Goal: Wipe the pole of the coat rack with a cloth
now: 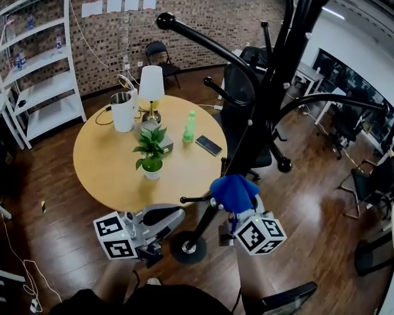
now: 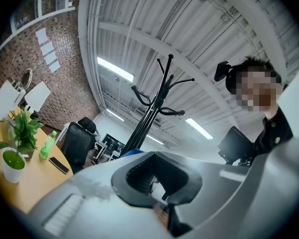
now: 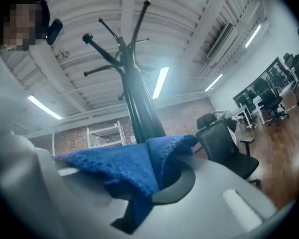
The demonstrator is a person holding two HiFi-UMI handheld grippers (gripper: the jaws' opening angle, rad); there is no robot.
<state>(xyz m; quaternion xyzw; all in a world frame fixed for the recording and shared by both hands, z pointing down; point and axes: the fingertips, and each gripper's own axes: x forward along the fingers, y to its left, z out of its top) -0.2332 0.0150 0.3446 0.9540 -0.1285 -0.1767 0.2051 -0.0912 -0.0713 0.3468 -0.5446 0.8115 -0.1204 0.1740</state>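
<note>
Your right gripper (image 1: 232, 210) has its jaws clamped on the blue cloth (image 1: 233, 192), which bunches up over the jaw tips and hangs down between them. In the head view that cloth sits right on the line of the coat rack pole (image 1: 285, 44), low down, just above the round base (image 1: 186, 247), roughly at 1 o'clock from it. From the right gripper view the pole comes up directly behind the cloth, but I honestly can't tell if the cloth is pressed on it or just beside it. Your left gripper (image 1: 171, 215) is down low at about 10 o'clock from the base, close to it but not on the pole, with its jaws brought together and nothing between them. The rack leans off toward 1 o'clock in the head view, its hooks fanning out overhead. Off at 11 o'clock from the cloth is the round wooden table (image 1: 105, 176), with a potted plant (image 1: 151, 153) near its middle, a green bottle (image 1: 190, 126) and a phone (image 1: 209, 145) at its 2 o'clock side, and a white lamp (image 1: 151, 87) plus a white kettle (image 1: 123, 110) at 12 o'clock. A black office chair (image 1: 240, 87) stands behind the pole.
</note>
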